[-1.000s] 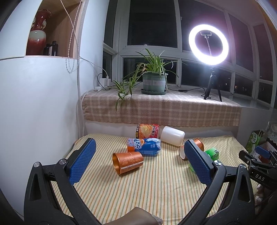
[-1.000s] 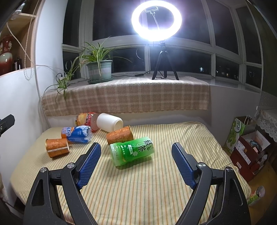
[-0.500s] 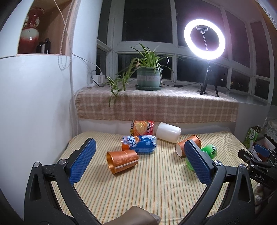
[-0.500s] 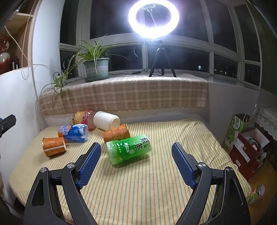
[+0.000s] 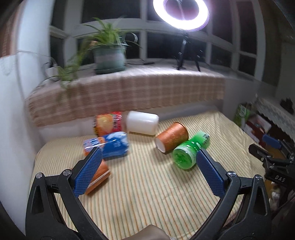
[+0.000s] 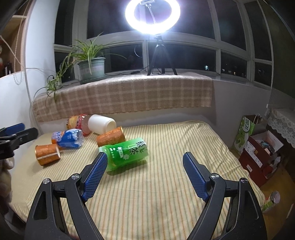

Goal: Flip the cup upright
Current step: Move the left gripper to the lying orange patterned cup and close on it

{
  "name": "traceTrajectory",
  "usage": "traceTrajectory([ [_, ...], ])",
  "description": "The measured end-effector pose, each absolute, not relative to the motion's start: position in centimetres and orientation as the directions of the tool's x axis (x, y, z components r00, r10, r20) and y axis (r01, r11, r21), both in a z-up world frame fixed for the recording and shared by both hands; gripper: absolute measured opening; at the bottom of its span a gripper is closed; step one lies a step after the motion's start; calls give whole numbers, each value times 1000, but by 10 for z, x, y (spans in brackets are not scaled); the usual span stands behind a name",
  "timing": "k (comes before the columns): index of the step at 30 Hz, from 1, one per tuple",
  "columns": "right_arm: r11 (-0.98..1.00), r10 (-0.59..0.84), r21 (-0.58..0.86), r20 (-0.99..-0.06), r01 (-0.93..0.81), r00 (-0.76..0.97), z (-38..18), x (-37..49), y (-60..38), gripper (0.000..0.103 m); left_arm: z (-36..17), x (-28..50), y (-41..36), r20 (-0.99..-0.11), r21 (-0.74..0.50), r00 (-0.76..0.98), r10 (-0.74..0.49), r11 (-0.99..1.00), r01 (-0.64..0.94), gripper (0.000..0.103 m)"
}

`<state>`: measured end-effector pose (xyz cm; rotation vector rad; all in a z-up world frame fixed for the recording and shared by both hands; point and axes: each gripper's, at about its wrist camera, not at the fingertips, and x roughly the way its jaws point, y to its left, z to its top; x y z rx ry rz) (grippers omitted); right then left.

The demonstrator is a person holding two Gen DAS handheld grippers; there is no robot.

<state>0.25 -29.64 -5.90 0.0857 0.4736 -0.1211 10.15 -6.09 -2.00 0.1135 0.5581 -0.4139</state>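
Several cups lie on their sides on the striped mat (image 5: pixel 147 193). A copper cup (image 5: pixel 98 175) lies partly behind my left finger; it also shows in the right wrist view (image 6: pixel 47 154). A second copper cup (image 5: pixel 172 137) lies at mid-mat (image 6: pixel 111 138), a green cup (image 5: pixel 190 152) beside it (image 6: pixel 127 153). A white cup (image 5: pixel 142 122) lies at the back (image 6: pixel 101 124). My left gripper (image 5: pixel 147 171) is open and empty above the mat. My right gripper (image 6: pixel 143 173) is open and empty, right of the green cup.
A blue cup (image 5: pixel 110 145) and a red-orange cup (image 5: pixel 107 124) lie at the back left. A plaid-covered sill (image 6: pixel 121 94) holds a potted plant (image 6: pixel 91 67) and a ring light (image 6: pixel 153 13). A white wall (image 5: pixel 16 120) stands left. Boxes (image 6: pixel 261 149) sit right.
The left gripper has swung right and nearer the mat; the near copper cup now sits behind its left finger. The right gripper has moved slightly closer. Both stay open.
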Motion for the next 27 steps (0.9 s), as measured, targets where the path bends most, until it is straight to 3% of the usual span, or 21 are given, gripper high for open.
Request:
traceTrajectory([
  [7, 984, -121, 55, -484, 168, 867, -69, 6, -310, 84, -34, 157, -99, -638, -34, 621, -456, 822, 569, 102],
  [12, 979, -136, 65, -502, 194, 854, -76, 6, -323, 84, -45, 195, -128, -720, -63, 496, -486, 757, 650, 95],
  [16, 974, -148, 70, -514, 214, 845, -83, 7, -331, 84, -57, 228, -148, -782, -84, 414, -466, 737, 670, 90],
  [27, 954, -170, 116, -550, 276, 818, -101, 8, -362, 84, -82, 267, -194, -889, 0, 291, -354, 636, 772, 90],
])
